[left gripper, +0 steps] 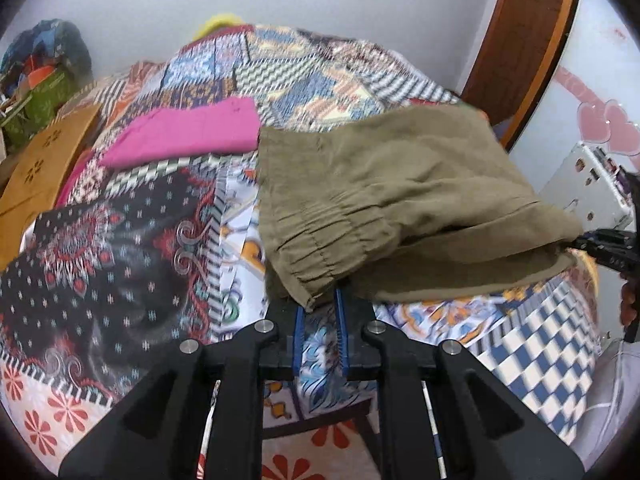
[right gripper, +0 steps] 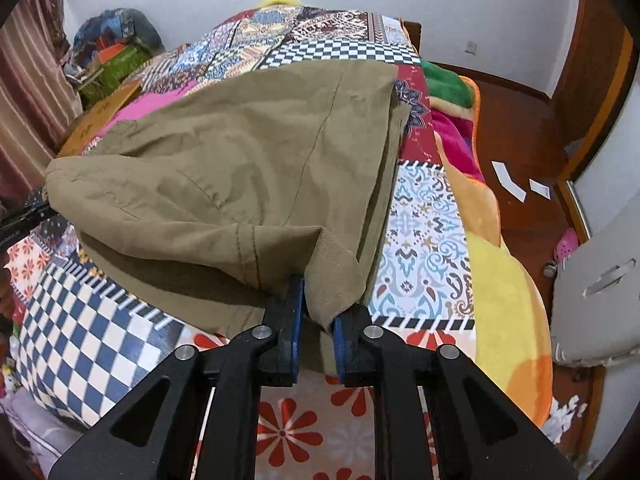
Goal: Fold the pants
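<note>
Olive-khaki pants [left gripper: 384, 192] hang folded above a patchwork bedspread [left gripper: 120, 264], held at two near corners. My left gripper [left gripper: 320, 304] is shut on the gathered waistband corner of the pants. My right gripper [right gripper: 318, 304] is shut on the other corner of the pants [right gripper: 248, 176], and its black body also shows at the right edge of the left wrist view [left gripper: 612, 244]. The far part of the pants rests on the bed.
A folded pink garment [left gripper: 188, 132] lies on the bed beyond the pants at left. A brown cardboard box [left gripper: 40, 168] and a pile of bags [left gripper: 40, 80] stand at the left. Bright blankets [right gripper: 500, 248] hang off the bed's right side above a wooden floor [right gripper: 532, 140].
</note>
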{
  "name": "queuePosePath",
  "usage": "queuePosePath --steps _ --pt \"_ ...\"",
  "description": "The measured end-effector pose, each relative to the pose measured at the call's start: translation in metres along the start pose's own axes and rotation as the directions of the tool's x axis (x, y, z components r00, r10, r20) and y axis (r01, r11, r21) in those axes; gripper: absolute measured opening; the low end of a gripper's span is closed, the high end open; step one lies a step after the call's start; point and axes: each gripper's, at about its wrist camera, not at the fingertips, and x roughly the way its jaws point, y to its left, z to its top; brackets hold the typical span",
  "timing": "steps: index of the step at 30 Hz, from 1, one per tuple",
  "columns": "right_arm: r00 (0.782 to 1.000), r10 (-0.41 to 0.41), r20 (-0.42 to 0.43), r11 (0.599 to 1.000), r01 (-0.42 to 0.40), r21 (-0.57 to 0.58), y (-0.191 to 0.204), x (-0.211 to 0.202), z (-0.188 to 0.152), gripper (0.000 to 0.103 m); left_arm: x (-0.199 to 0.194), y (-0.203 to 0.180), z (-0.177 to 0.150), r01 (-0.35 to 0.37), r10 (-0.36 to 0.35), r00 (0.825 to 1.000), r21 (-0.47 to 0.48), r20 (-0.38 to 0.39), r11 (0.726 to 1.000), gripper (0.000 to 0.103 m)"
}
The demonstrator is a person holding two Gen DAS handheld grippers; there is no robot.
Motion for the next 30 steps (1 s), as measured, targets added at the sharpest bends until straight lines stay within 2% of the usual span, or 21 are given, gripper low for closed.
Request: queuePosePath --steps 5,9,14,19,20,21,22,23,25,30 --pt "0.999 -0.027 -0.039 0.999 0.028 0.022 -0.013 -0.001 -0.010 0.017 0.010 0.014 -0.008 -0.033 0.032 0.998 -0.037 -0.045 0.999 0.013" --pt "0.996 -0.065 -0.060 0.996 0.068 0.053 -0.029 -0.006 -0.012 0.017 -0.002 0.030 -0.002 -0.055 0.054 0.998 -0.063 -0.021 0.997 0.013" --pt "0.986 -0.155 -0.065 0.983 0.160 0.090 -0.055 -0.016 -0.006 0.017 -0.022 0.053 0.023 -0.083 0.087 0.995 -0.115 0.037 0.990 0.013" --pt "0.985 -0.169 -0.023 0.977 0.171 0.126 -0.068 -0.027 0.019 0.018 -0.022 0.059 0.057 -0.051 0.061 0.996 -0.136 0.064 0.989 0.014" --pt "0.986 -0.167 -0.010 0.977 0.167 0.131 -0.069 -0.027 0.026 0.019 -0.017 0.058 0.065 -0.049 0.058 0.996 -0.132 0.062 0.990 0.019" --pt "0.986 -0.164 0.001 0.978 0.162 0.133 -0.069 -0.027 0.033 0.025 -0.013 0.055 0.071 -0.046 0.054 0.997 -0.127 0.059 0.991 0.023" --pt "0.987 -0.157 0.017 0.979 0.154 0.134 -0.067 -0.026 0.042 0.033 -0.007 0.053 0.078 -0.041 0.048 0.997 -0.123 0.055 0.992 0.031" --pt "0.988 -0.152 0.030 0.980 0.147 0.133 -0.065 -0.025 0.050 0.036 0.001 0.048 0.085 -0.028 0.034 0.998 -0.114 0.051 0.993 0.037" --pt "0.989 -0.141 0.052 0.983 0.134 0.126 -0.060 -0.020 0.062 0.043 0.011 0.042 0.094 -0.017 0.021 0.999 -0.098 0.042 0.995 0.041" --pt "0.992 -0.111 0.067 0.991 0.106 0.079 -0.046 0.009 0.093 0.045 0.053 0.032 0.114 -0.011 0.009 1.000 -0.060 -0.028 0.998 0.046"
